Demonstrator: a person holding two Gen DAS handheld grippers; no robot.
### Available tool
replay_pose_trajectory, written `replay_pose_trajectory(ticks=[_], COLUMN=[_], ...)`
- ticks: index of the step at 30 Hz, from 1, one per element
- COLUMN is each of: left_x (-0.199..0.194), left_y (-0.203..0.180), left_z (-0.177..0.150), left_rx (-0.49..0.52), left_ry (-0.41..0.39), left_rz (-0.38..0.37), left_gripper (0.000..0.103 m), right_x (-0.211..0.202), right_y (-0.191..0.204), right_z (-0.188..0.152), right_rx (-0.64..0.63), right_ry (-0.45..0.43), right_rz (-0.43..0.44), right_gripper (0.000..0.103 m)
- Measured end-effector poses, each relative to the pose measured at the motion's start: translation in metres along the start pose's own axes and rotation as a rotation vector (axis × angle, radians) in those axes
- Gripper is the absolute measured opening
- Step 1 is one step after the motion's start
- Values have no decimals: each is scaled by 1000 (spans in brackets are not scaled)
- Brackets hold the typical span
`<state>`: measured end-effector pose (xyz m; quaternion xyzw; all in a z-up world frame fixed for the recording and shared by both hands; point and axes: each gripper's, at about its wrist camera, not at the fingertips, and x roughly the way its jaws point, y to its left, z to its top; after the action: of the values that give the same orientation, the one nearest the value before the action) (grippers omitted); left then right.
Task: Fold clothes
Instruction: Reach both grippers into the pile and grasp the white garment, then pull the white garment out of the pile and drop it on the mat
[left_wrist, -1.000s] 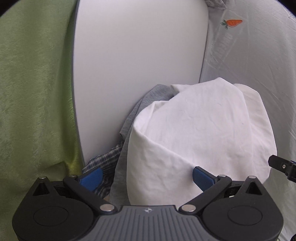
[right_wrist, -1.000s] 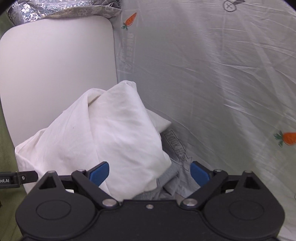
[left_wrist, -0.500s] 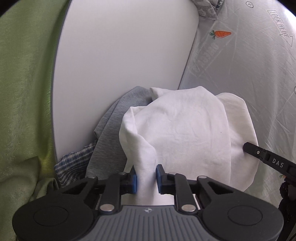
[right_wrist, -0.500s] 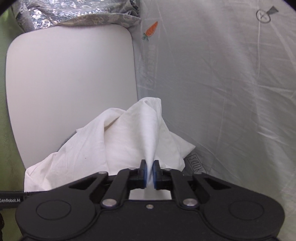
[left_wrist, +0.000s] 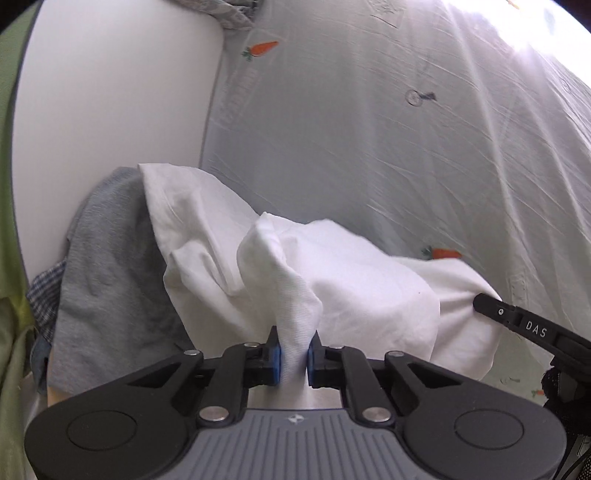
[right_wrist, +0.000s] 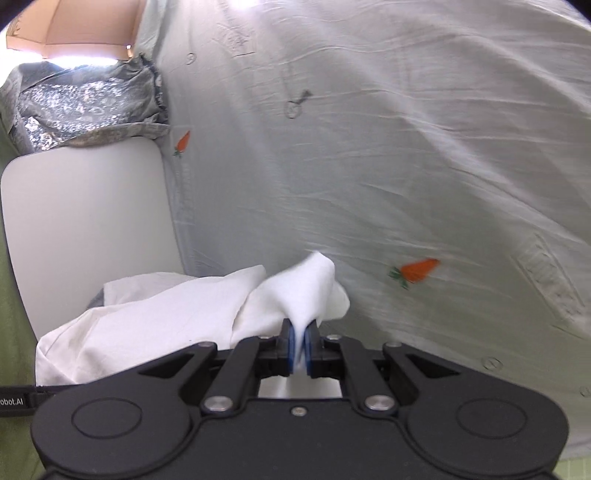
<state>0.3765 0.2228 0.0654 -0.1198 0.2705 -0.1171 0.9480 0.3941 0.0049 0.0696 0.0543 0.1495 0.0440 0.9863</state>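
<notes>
A white garment (left_wrist: 354, 288) is bunched and lifted off a pile of clothes. My left gripper (left_wrist: 294, 357) is shut on a pinch of its cloth, which rises in a peak between the blue pads (left_wrist: 276, 360). My right gripper (right_wrist: 300, 349) is shut on another fold of the same white garment (right_wrist: 177, 310). The tip of the right gripper (left_wrist: 517, 325) shows at the right edge of the left wrist view, against the white cloth. Under the white garment lie a grey garment (left_wrist: 110, 295) and a blue checked one (left_wrist: 44, 291).
A pale sheet with orange carrot prints (right_wrist: 369, 166) spreads to the right. A white rounded tabletop (left_wrist: 110, 110) lies to the left. A grey patterned cloth (right_wrist: 85, 107) sits at the table's far end. Green fabric (left_wrist: 7, 350) hangs at the left edge.
Both grippers went from open to shut on the white garment. They have since lifted it and carried it to the right, over the carrot sheet, uncovering more of the grey garment.
</notes>
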Motion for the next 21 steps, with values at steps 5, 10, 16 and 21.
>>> replay_pose_trajectory(ticks=[5,10,16,21], left_x=[-22,-42,-57,-70], left_y=[-61,-128,-183,-209], left_z=[-53,-130,-211,-234], left_rx=[29,79,34,-4], left_ry=[100,245,403,406], left_rz=[-86,-168,-151,-102], left_gripper=[12,12,14,15], right_x=[-68,-147,-243,-318], right_y=[-67,-147,-254,-329], right_z=[-52,-111,-166,-204], right_rx=[60,128,219,273], right_ry=[77,151,234,275], right_rz=[-103,-249,-425,-533], right_gripper=[6,6,6,6])
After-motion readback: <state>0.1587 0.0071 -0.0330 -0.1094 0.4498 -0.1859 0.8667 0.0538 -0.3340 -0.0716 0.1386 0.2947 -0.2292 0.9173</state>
